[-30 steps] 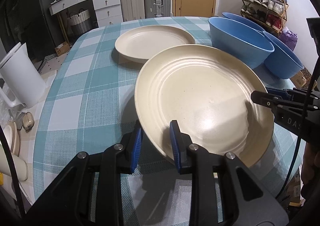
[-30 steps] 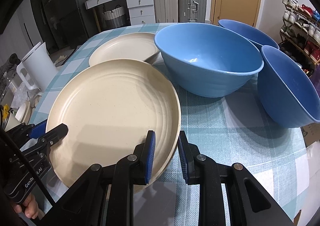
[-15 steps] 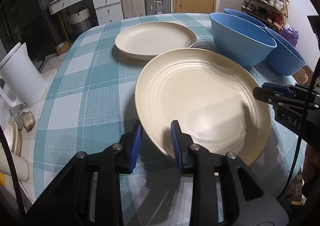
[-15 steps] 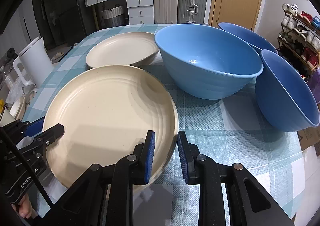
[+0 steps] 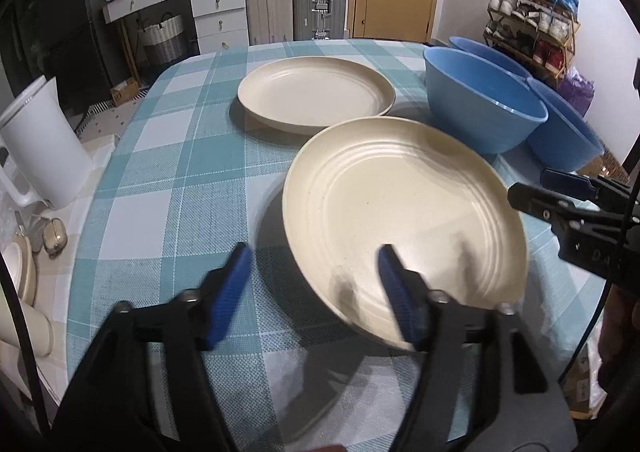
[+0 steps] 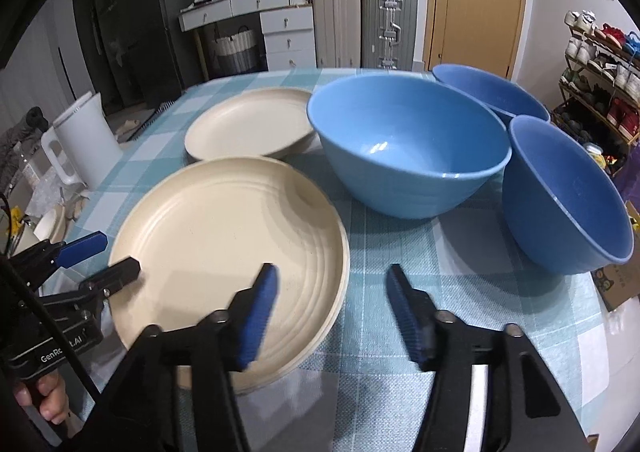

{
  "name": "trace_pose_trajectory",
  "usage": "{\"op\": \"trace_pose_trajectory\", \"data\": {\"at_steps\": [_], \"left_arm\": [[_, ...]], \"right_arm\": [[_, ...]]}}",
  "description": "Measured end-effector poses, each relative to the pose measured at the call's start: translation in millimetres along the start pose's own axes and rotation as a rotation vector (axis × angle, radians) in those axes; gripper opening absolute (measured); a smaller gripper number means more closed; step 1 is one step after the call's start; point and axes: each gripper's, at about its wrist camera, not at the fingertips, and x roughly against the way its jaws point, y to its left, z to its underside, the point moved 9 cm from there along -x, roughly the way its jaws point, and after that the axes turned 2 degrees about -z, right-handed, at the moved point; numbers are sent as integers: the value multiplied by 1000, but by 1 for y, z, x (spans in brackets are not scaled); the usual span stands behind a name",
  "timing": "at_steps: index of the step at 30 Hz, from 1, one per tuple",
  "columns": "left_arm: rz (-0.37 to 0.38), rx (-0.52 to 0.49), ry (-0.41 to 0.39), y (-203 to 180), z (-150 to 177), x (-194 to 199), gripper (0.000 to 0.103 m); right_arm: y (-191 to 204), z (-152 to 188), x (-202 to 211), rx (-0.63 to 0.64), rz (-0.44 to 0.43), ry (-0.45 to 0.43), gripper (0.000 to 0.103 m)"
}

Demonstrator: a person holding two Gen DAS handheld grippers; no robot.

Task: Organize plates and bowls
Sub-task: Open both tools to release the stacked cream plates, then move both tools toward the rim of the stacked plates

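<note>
Your left gripper [image 5: 314, 292] is opening; the near plate [image 5: 404, 220] has its left rim between the spread pads, neither pressing it. Your right gripper [image 6: 332, 308] is opening too, straddling that plate's right rim without contact. The plate lies on the checked tablecloth [image 5: 168, 172], just in front of the far plate [image 5: 316, 94], left of the blue bowls [image 6: 408, 144].

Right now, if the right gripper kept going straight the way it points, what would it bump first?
Probably the checked tablecloth just right of the near cream plate. The right gripper is opening, its fingers straddling the plate's rim, and it points down at the cloth short of the big blue bowl. Depth is uncertain.
</note>
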Motion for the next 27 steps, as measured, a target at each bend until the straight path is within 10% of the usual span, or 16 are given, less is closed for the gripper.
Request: {"op": "trace_pose_trajectory", "data": {"at_steps": [11, 27], "left_arm": [[21, 51, -49, 4, -15, 26, 103], [-4, 155, -106, 37, -66, 52, 102]], "right_arm": [[1, -29, 38, 42, -46, -131, 99], [1, -99, 67, 29, -169, -186, 101]]}}
